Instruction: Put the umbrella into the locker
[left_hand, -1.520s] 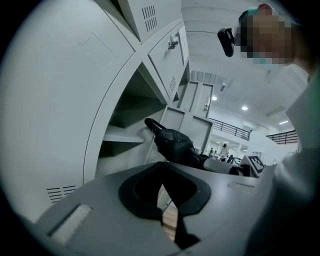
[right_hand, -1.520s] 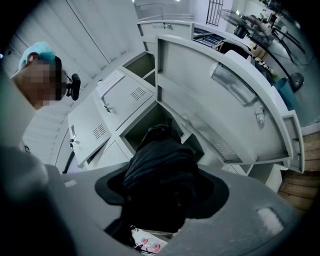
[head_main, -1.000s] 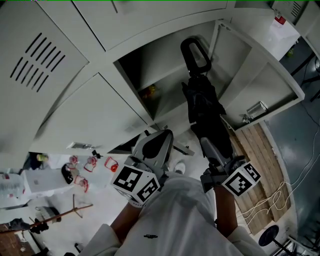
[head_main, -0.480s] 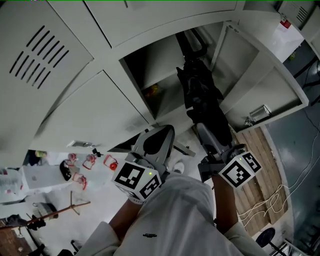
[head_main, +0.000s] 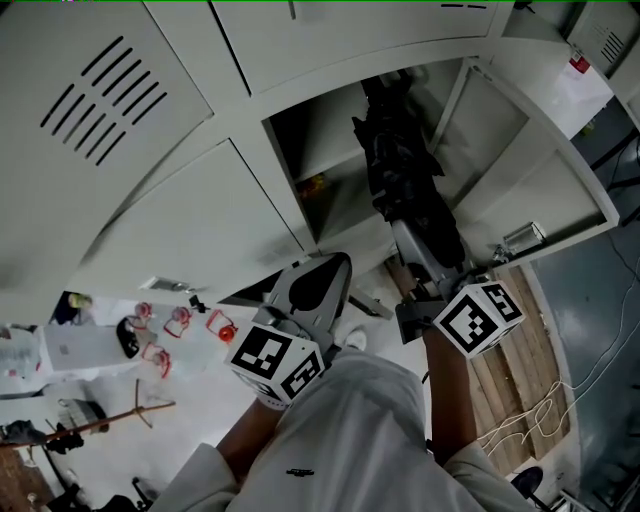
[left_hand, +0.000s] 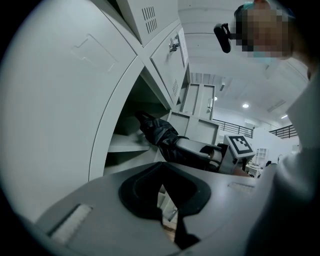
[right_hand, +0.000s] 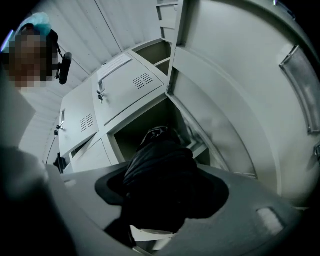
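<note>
Black fabric fills the right tongs (head_main: 418, 238): they are clamped on the folded umbrella (head_main: 403, 175), gripping it low on the bundle. The umbrella points up and away, into the open locker (head_main: 287, 150). Its front end is already past the frame and inside the compartment, while the back part and the tongs themselves are outside, near the sill. The door (head_main: 545, 150) stands swung wide to the right, well out of the way.

The left tongs (head_main: 325, 280) hang just beside, lower left, with their jaws together and nothing between them.

My read is that this is the insertion step, roughly halfway in. The next move calls for a straight push deeper, keeping the bundle off the left wall and the door hinge side. After that comes lowering it onto the locker floor and opening the jaws only once it rests there. Loose folds could snag on the frame edge.

Hard to make out:
- The umbrella's far tip is lost in the dark at the back of the locker.
- The right pads are buried under cloth in the right gripper view.
- A small yellowish thing (head_main: 314, 184) sits inside the locker, too small to name.
- How deep the locker runs can't be told.
</note>
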